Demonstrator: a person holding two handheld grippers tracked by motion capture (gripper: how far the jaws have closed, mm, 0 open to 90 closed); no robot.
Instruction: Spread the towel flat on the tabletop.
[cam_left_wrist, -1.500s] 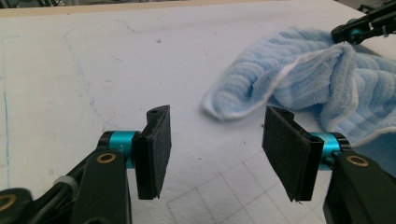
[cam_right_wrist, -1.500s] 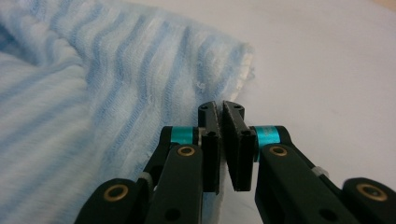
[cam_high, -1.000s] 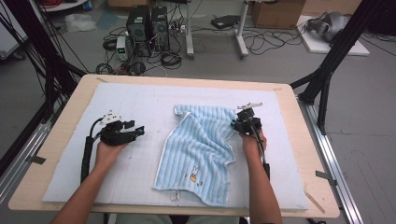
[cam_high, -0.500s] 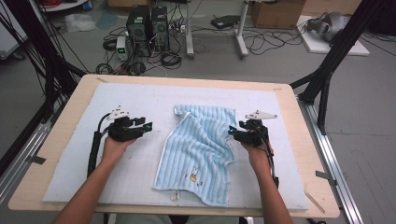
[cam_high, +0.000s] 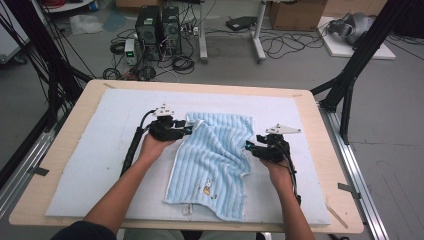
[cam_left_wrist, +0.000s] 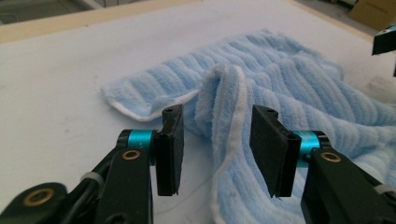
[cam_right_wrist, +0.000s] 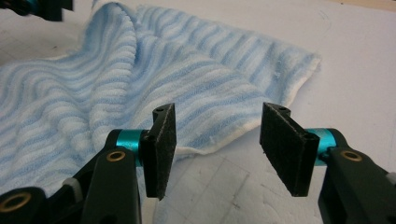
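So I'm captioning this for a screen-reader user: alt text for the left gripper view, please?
The left gripper, jaws open, straddles a raised white-edged fold of a light blue striped towel. The towel lies rumpled on a white foam mat.

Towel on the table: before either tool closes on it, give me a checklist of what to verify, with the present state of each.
1. Left tool open: ok, jaws stand apart.
2. Cloth between its jaws: ok, a raised white-edged fold of the towel sits in the gap.
3. Right tool open: ok, jaws stand apart.
4. Cloth between its jaws: not ok, the towel's edge lies just ahead of the jaws, with bare white mat in the gap.
5. Towel flat: not ok, rumpled, with folds near both tools in the high view.
6. Towel wholly on the mat: ok in the high view.
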